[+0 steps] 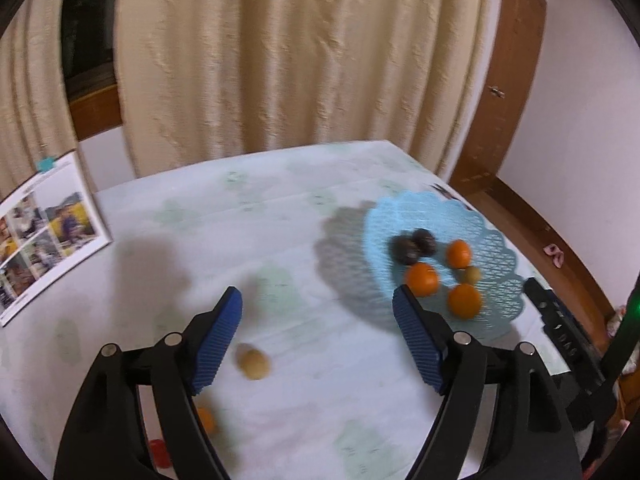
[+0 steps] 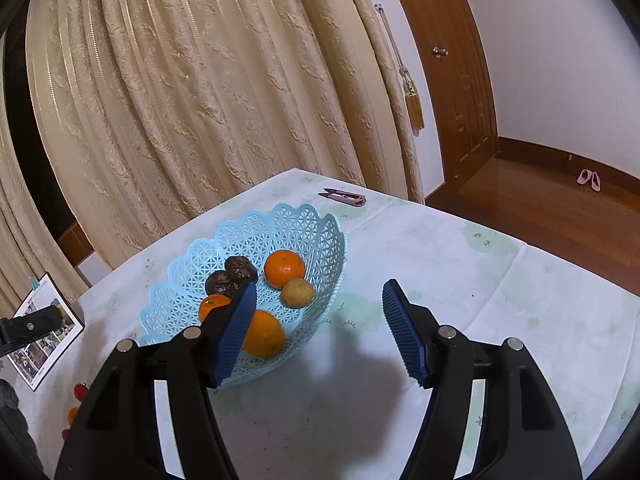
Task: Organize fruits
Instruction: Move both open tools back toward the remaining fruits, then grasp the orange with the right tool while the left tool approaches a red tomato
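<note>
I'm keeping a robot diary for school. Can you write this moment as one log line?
stage: sorting fruit | left gripper: open, empty | right gripper: open, empty | light-blue plastic lattice basket: six fruits | round tan fruit: on table

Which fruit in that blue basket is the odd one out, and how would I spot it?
Find the blue basket on the table. Among its three oranges and two dark wrinkled fruits sits one small fruit by the right wall. It alone is dull yellow-brown, and smaller than the oranges.

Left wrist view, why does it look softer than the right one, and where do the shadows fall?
Left wrist view: motion blur smears the tan fruit and tablecloth; the basket throws a lattice shadow leftward. Right wrist view: sharp, basket weave crisp, a soft shadow under the jaws; fisheye bends the curtain.
</note>
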The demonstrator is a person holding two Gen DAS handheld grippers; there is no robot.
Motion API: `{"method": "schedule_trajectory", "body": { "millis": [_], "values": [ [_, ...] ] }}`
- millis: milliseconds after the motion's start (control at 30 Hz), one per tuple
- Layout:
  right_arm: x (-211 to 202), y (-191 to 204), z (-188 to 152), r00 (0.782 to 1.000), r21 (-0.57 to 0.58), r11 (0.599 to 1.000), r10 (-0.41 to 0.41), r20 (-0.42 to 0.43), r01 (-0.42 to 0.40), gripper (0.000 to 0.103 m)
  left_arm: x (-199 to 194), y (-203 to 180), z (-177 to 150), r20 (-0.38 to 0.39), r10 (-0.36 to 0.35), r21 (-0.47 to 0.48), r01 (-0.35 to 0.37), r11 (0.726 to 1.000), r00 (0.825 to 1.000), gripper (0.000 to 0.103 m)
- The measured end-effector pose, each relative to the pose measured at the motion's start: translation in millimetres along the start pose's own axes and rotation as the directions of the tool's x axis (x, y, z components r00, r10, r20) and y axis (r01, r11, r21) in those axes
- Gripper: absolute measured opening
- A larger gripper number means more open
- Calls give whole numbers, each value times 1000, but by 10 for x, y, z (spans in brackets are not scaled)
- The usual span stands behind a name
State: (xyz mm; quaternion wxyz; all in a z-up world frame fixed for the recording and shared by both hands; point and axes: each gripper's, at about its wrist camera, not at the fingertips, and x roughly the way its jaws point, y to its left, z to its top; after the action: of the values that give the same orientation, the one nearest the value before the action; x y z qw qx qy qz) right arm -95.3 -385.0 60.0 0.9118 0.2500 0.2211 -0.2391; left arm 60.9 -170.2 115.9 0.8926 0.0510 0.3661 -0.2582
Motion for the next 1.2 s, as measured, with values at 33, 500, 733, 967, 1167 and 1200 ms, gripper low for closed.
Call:
{"method": "schedule_trajectory", "body": {
  "millis": [33,500,733,967,1167,1200],
  "values": [
    [0,5,0,1000,-3,1000,-2,1,2,67,-36,75,-4,6,11,-10,-11,1000,1000,82],
    [6,106,-50,999,-60,998,-32,15,33,67,-369,898,-360,-12,140,-94,-140,986,990,83],
    [-44,285,-131,1000,-116,993,8,-8,-9,67,-406,1179,-712,-70,170,-131,-178,975,983,83],
    [-87,575,-232,991,-172,978,104,-82,-116,67,-411,1215,-1060,-115,158,-119,-172,978,981,83],
    [-150,968,-344,968,-247,941,199,-153,-233,67,-340,1143,-1258,-145,146,-83,-159,984,979,82],
    [-162,1037,-363,964,-262,932,212,-162,-249,67,-317,1128,-1278,-151,140,-77,-153,985,979,81]
  ]
}}
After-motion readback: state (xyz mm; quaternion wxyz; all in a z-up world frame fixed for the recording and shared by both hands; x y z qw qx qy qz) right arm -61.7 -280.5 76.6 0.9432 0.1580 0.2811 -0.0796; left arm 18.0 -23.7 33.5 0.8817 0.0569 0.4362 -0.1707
